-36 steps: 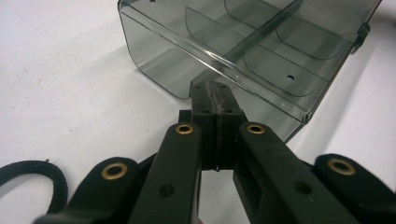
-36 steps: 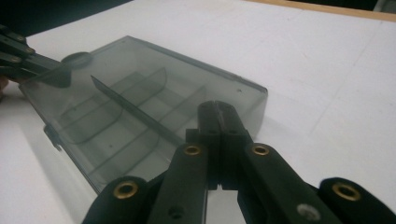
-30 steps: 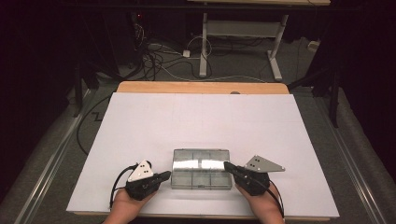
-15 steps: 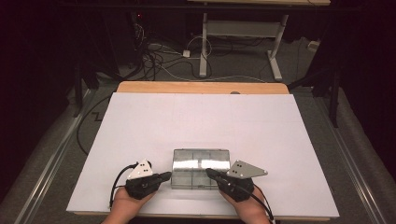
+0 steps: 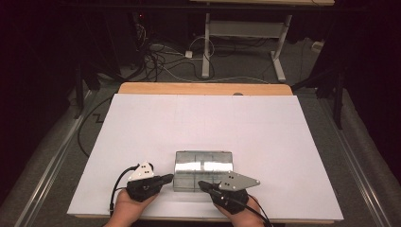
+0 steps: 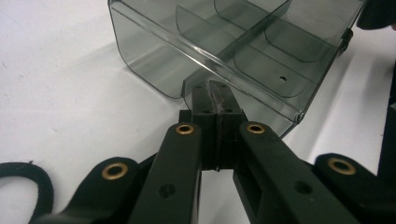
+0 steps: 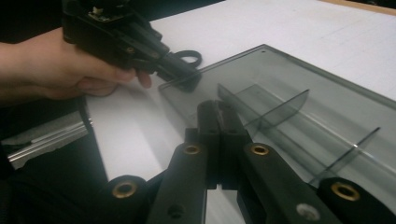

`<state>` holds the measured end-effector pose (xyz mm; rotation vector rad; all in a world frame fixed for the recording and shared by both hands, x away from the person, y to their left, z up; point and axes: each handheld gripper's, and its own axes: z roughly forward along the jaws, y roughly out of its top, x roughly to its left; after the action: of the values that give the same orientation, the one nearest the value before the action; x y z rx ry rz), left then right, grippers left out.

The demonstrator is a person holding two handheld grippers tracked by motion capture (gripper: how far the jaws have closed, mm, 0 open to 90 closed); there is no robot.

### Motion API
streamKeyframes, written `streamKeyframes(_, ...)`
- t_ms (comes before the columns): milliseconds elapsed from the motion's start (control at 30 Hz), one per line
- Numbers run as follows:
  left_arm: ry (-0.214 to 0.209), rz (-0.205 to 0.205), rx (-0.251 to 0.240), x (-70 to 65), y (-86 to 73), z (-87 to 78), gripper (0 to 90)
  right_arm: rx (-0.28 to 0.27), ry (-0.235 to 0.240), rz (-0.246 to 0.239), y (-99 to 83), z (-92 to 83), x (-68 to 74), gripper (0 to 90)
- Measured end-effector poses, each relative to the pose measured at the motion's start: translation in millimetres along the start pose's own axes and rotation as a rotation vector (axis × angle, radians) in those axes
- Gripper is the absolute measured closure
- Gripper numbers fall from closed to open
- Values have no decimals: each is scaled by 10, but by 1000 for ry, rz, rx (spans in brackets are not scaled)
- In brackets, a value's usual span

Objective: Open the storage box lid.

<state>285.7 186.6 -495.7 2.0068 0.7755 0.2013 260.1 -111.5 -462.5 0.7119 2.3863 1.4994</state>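
A smoky clear plastic box (image 5: 204, 169) with several dividers lies near the front of the white tabletop (image 5: 236, 118). My left gripper (image 5: 169, 178) is shut, its tips against the box's left side. In the left gripper view the closed jaws (image 6: 215, 92) meet the rim of the box (image 6: 243, 42). My right gripper (image 5: 202, 184) is shut too and sits at the box's front edge, pointing left. In the right gripper view its tips (image 7: 217, 108) lie over the near wall of the box (image 7: 299, 107), with the left gripper (image 7: 186, 79) and its hand (image 7: 60, 65) beyond.
A wooden strip (image 5: 203, 88) borders the table's far edge. Cables (image 5: 161, 56) and a desk frame (image 5: 206, 47) stand on the dark floor behind. The white surface stretches wide beyond and to both sides of the box. A black strap loop (image 6: 18, 184) lies by the left gripper.
My right gripper has slid left along the box's front edge, from its right corner toward the middle. The left gripper and the box have stayed put.
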Motion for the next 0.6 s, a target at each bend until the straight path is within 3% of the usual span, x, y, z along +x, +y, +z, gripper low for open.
streamKeyframes(333,-24,-16,20,26,9,16,881,24,39,8,-102,6,68,900)
streamKeyframes(600,-26,-19,23,29,10,17,881,92,51,12,-232,85,78,900)
